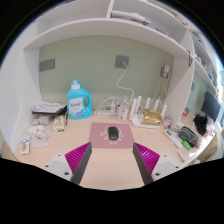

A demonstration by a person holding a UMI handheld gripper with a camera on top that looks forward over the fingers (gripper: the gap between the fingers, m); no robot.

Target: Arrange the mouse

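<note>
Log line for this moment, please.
gripper: open, empty | mouse: on pink mat, just ahead of fingers | grasp: not yet

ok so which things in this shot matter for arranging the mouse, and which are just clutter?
Job:
- mouse, on the pad, just ahead of the fingers
- pink mouse pad
- hand-held gripper, fingers open, holding nothing

Clutter:
- blue detergent bottle
- white bottles by the back wall
- monitor
- packets beside the detergent bottle

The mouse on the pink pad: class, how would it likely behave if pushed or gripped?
The mouse looks low and flat-bottomed, so it would probably slide, not roll. Its rounded, smooth shell may slip between the open gripper fingers. It seems small, so likely light.
</note>
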